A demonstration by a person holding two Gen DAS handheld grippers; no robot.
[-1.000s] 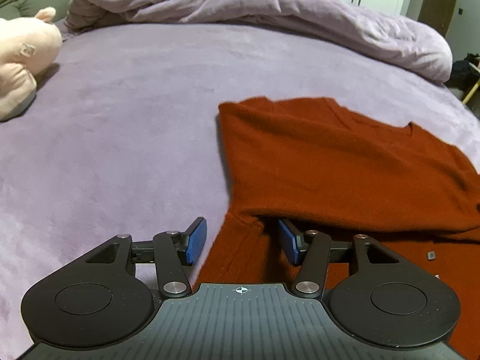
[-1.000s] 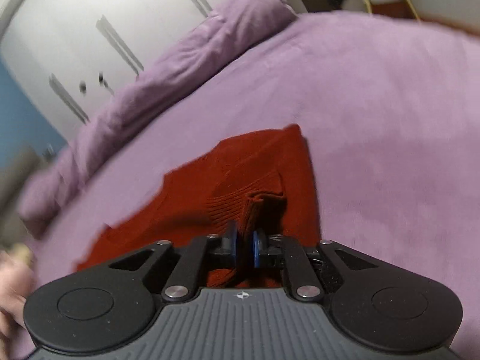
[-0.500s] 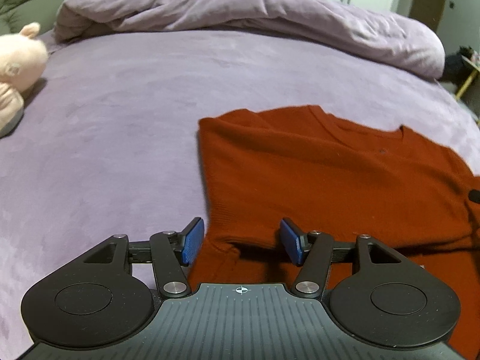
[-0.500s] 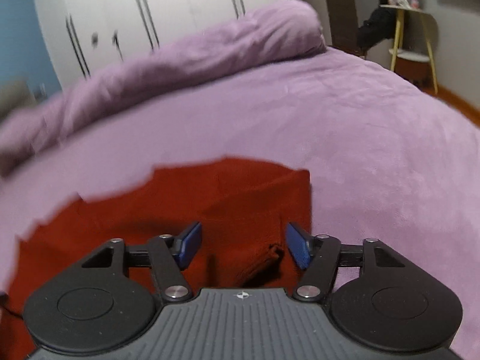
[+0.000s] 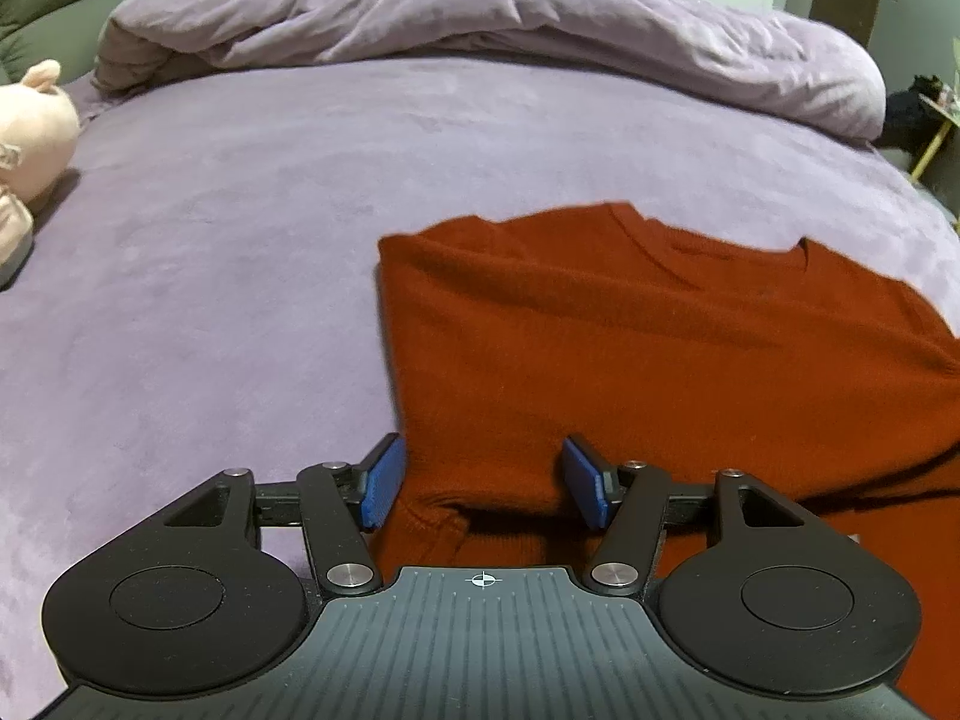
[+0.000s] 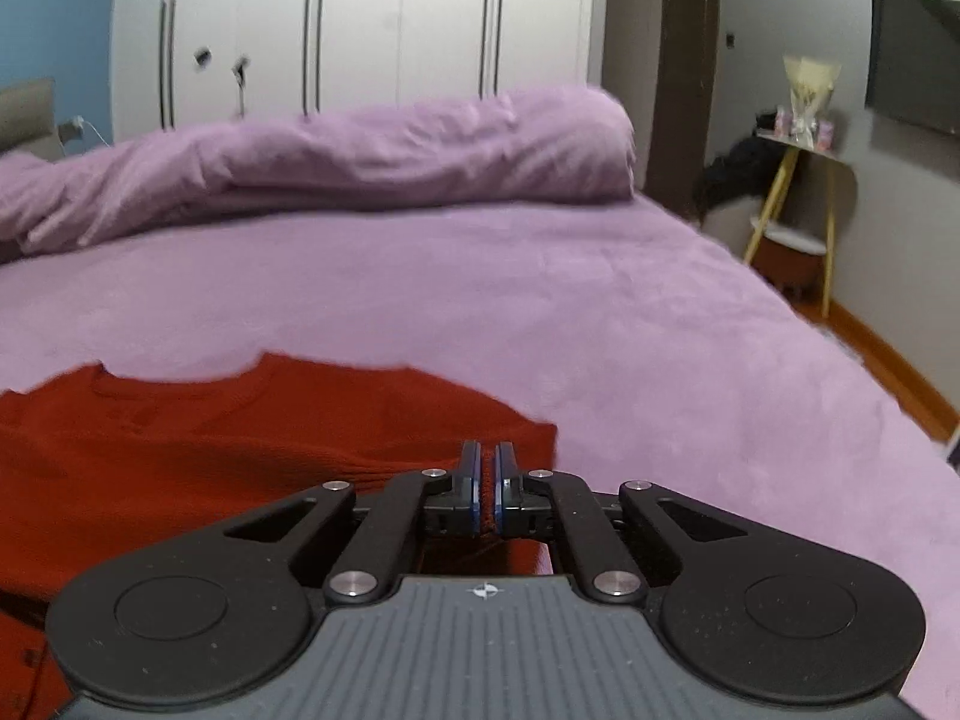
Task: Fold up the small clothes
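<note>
Red sweater lay flat on the purple bed, both grippers at its near edge.

The left gripper straddled a folded edge of the knit, jaws opening, pads clear of it. The right gripper was clamped on a pinch of sweater fabric. A rolled duvet lay across the far side, a pink plush at the left; a side table stood off the bed.

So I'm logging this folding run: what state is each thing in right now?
Red sweater: partly folded, flat on the bed.
Left gripper: jaws opening, sweater edge between them, pads not pressing.
Right gripper: shut on red fabric.
Duvet: bunched at the far edge.
Wardrobe doors: closed.
</note>
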